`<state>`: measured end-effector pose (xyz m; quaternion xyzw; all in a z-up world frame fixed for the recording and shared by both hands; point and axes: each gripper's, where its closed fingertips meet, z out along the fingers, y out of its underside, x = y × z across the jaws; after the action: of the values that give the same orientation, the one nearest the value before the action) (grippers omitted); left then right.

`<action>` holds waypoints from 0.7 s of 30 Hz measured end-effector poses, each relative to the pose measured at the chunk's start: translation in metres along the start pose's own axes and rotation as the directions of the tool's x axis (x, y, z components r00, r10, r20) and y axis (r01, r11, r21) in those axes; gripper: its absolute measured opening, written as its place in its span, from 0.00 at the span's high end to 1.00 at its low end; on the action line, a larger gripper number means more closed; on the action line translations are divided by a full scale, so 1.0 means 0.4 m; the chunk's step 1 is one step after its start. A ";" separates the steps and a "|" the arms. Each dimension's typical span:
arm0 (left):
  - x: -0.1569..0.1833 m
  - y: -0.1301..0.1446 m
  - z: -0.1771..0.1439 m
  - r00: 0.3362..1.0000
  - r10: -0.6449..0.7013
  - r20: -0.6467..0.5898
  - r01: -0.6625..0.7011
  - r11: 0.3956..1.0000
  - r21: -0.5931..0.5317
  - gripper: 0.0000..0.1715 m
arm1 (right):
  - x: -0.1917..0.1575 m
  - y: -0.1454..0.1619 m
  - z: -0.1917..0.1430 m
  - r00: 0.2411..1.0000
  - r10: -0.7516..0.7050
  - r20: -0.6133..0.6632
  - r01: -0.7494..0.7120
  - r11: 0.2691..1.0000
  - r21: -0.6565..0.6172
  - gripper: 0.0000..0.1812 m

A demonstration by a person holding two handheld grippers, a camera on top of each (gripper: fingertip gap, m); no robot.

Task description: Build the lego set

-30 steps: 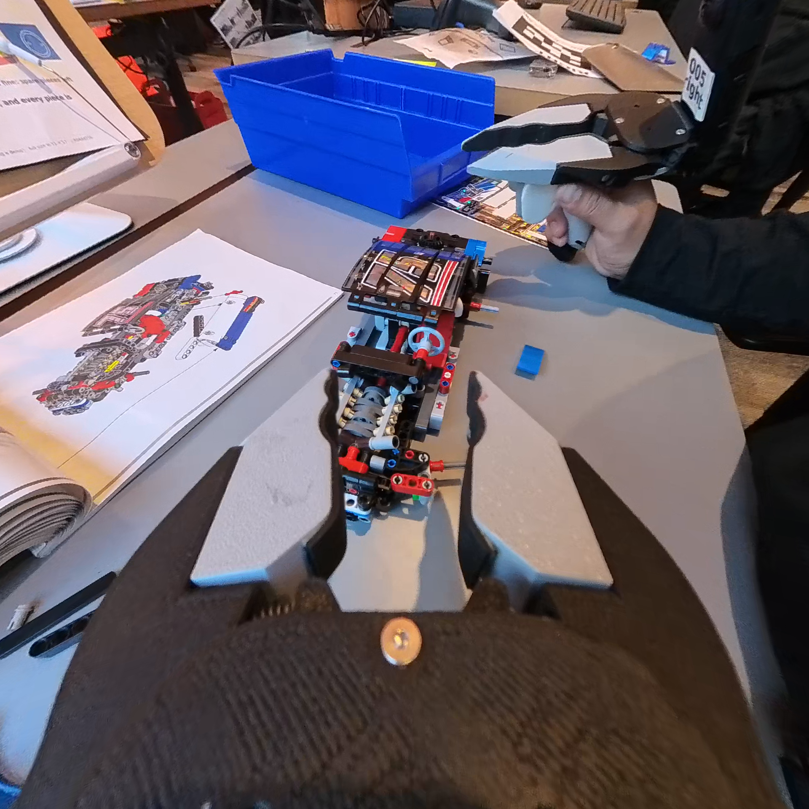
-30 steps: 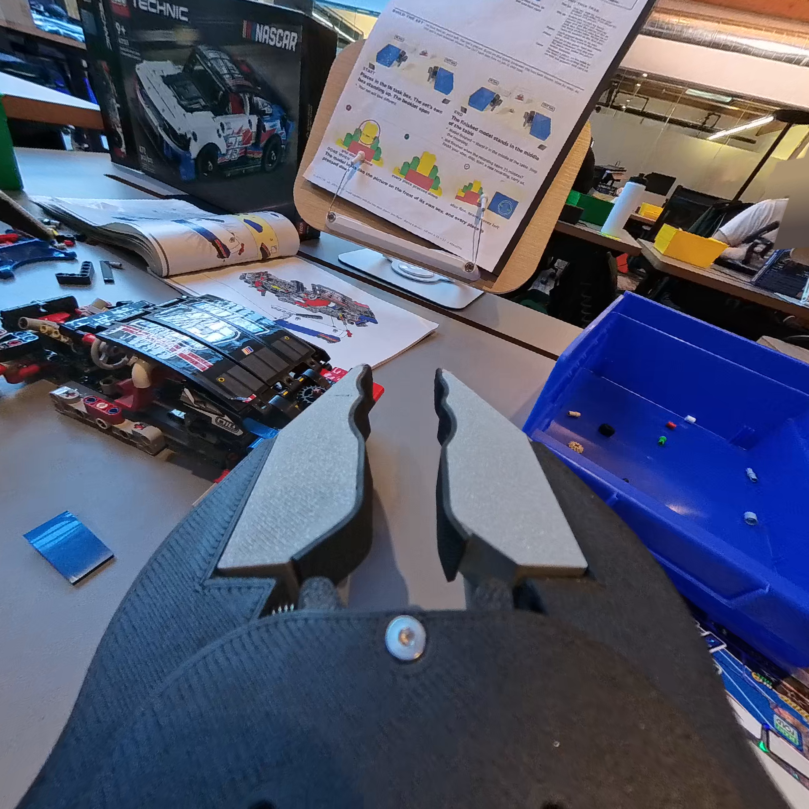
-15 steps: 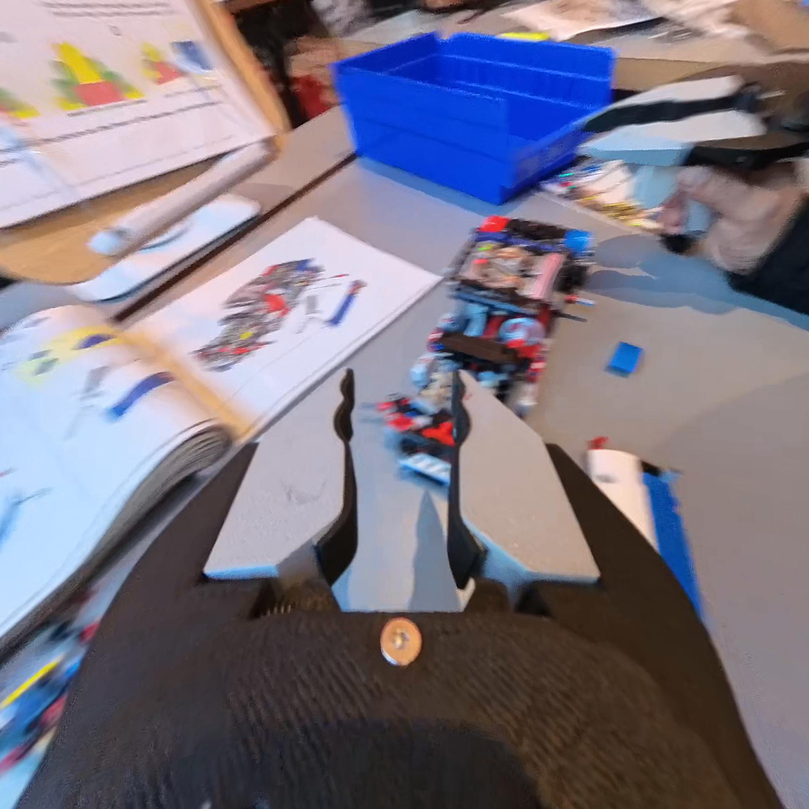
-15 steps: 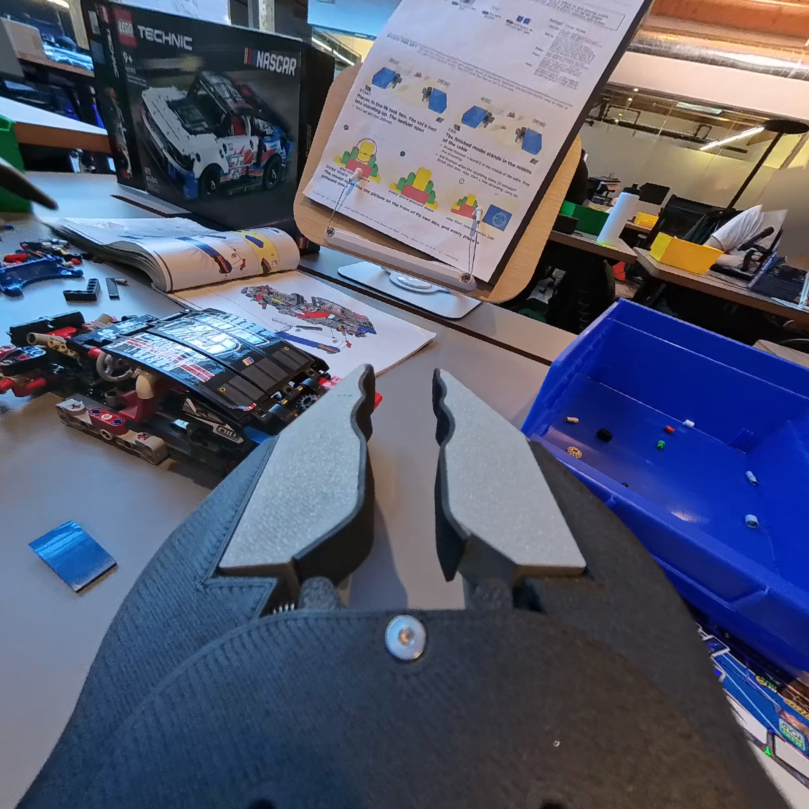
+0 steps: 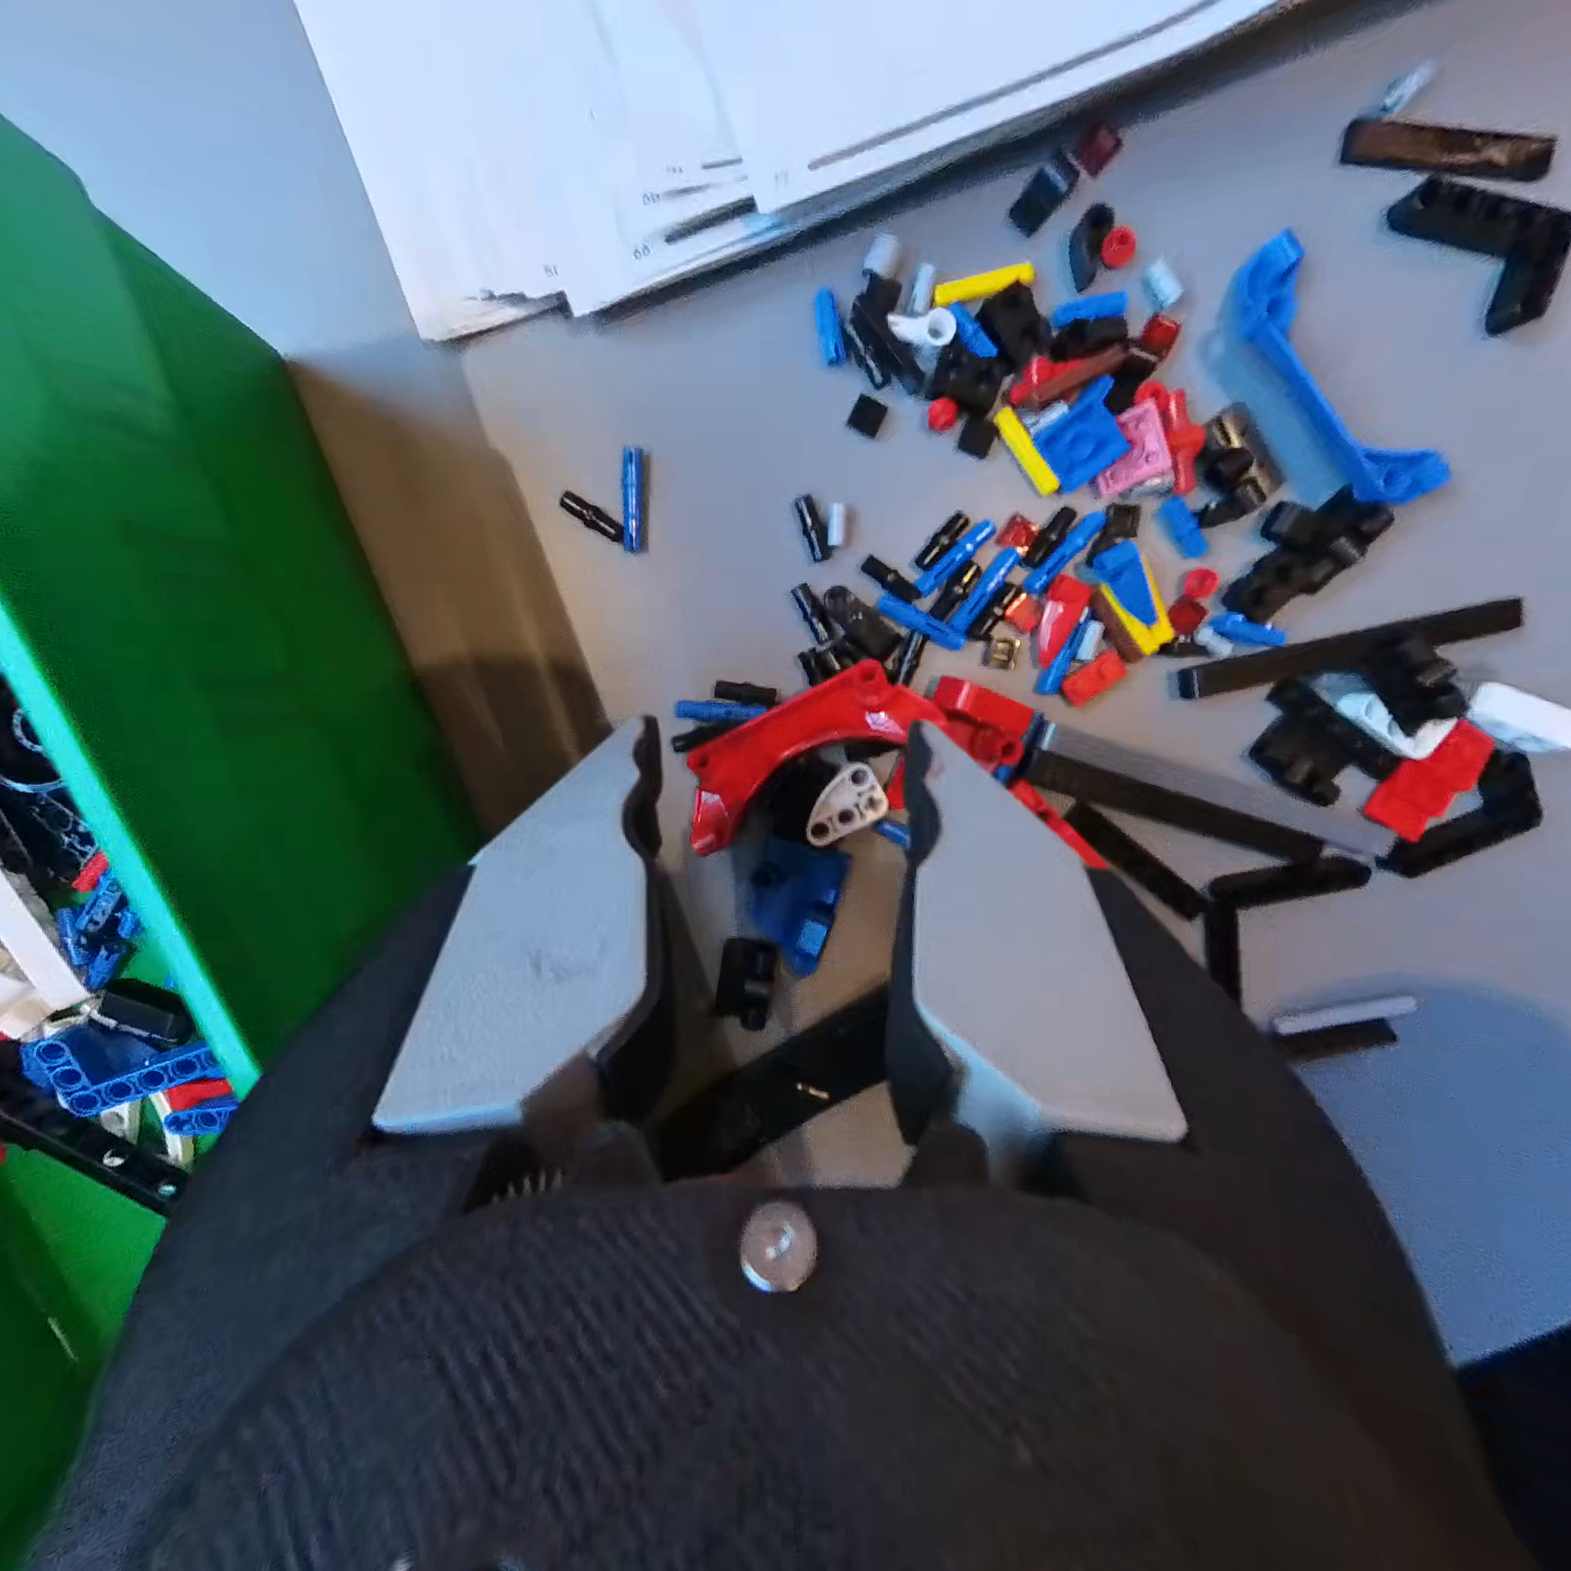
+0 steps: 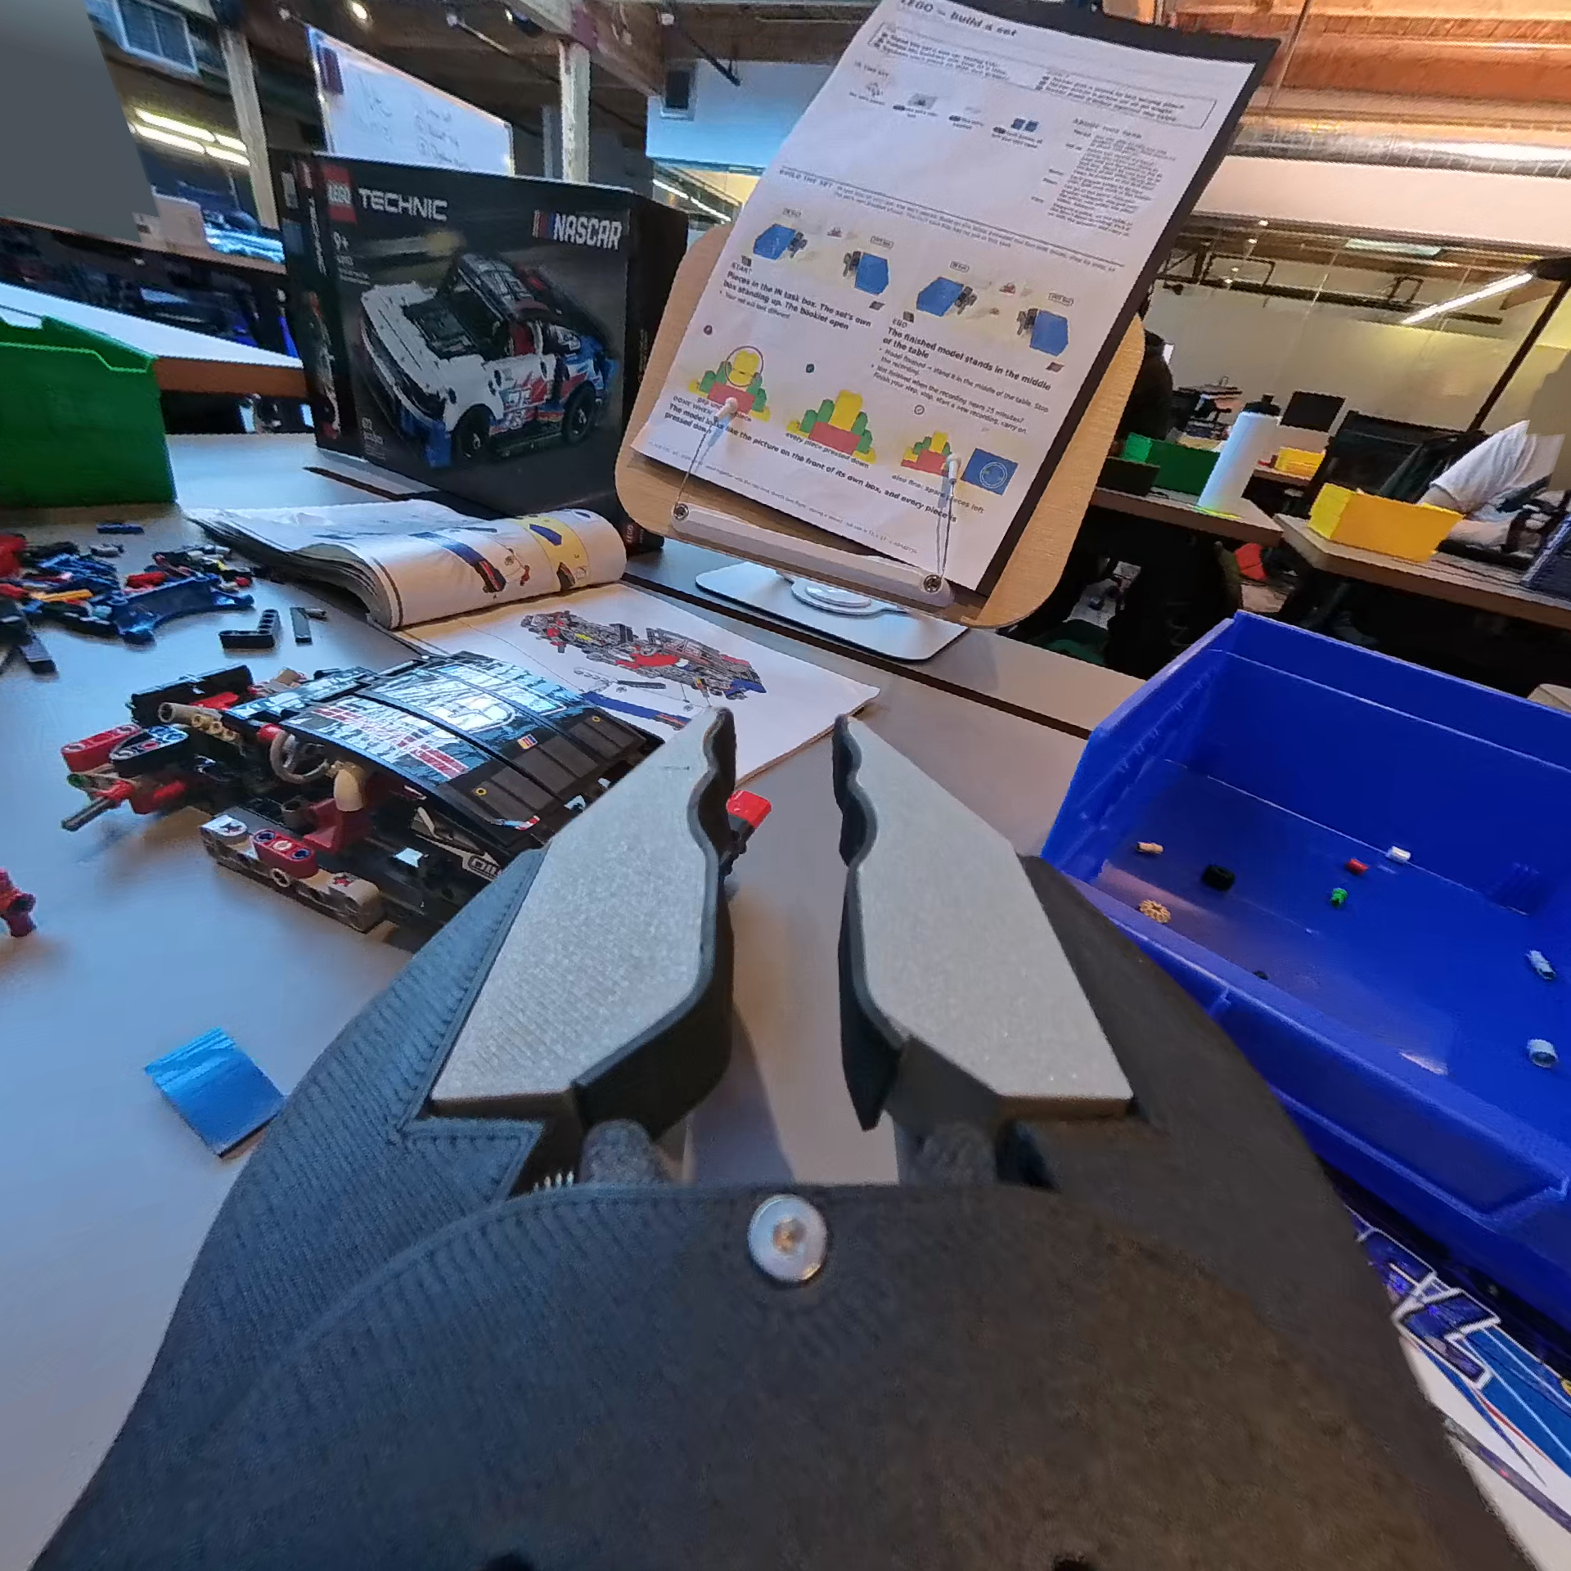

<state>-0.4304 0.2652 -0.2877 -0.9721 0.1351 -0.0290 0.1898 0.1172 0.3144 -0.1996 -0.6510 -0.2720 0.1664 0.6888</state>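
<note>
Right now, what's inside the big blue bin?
The blue bin holds only a few tiny loose pieces: black, red, green, white and a tan gear. Its near corner is hidden behind the right gripper.

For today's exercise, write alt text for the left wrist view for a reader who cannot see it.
The open left tool hangs over a scattered pile of loose lego pieces on a grey table, its fingers either side of a curved red piece. A green bin stands left; white pages lie beyond.

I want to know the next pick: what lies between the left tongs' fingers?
Left wrist view: below the open left tongs lie a red arch piece, a grey plate and a blue piece.
</note>
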 end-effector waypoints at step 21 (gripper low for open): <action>0.012 0.044 0.016 0.945 0.284 -0.163 -0.327 0.847 -0.419 1.00 | 0.021 -0.026 -0.024 0.991 0.130 0.036 -0.133 0.987 0.085 0.91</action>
<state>-0.4294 0.2504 -0.3001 -0.9531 0.2998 -0.0131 -0.0392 0.1283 0.3107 -0.1880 -0.6344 -0.2315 0.2333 0.6997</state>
